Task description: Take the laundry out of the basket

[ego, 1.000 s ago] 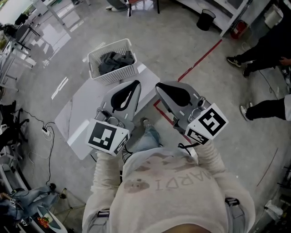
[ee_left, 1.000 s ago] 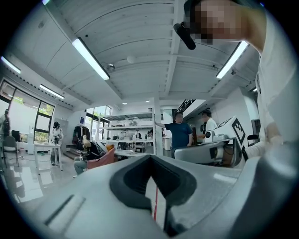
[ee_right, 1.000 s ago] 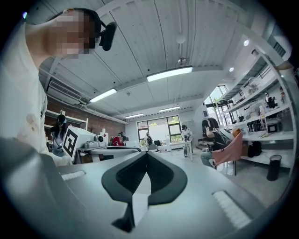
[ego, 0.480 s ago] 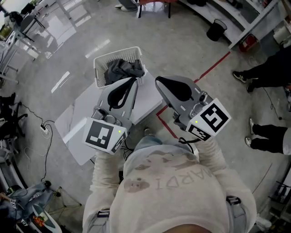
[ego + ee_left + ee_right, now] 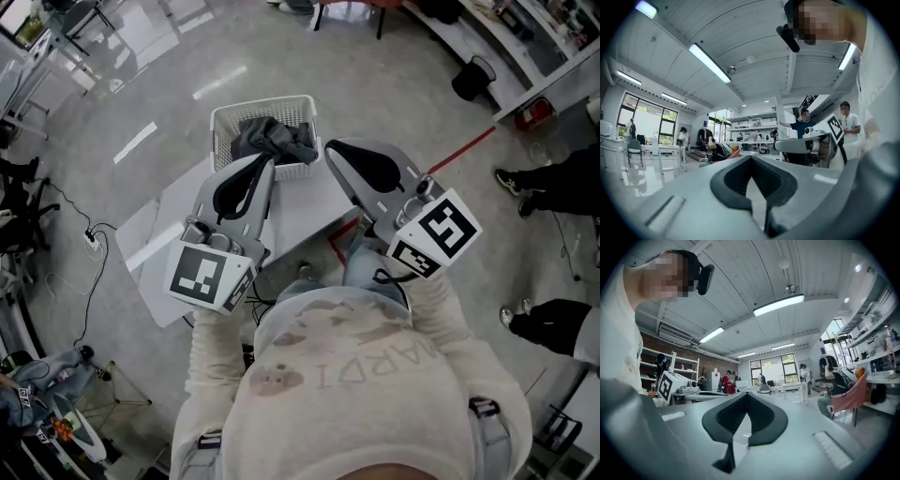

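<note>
A white slatted laundry basket (image 5: 225, 120) stands at the far end of a white table (image 5: 305, 208). Dark grey laundry (image 5: 274, 139) is piled inside it. My left gripper (image 5: 266, 160) is held above the table, its tip over the basket's near rim, jaws shut and empty. My right gripper (image 5: 330, 149) is raised just right of the basket, also shut and empty. Both gripper views look level across the room, not at the basket. They show the left gripper (image 5: 751, 157) and the right gripper (image 5: 746, 393) with tips together.
The table's near left corner (image 5: 164, 309) overhangs grey floor. A red floor line (image 5: 461, 150) runs off to the right. People's legs and shoes (image 5: 548, 187) are at the right, a black bin (image 5: 474, 77) at the back right, cables (image 5: 89, 246) at the left.
The basket and table have slid lower and nearer in the head view. Both grippers now reach up to the basket; their jaws stay shut.
</note>
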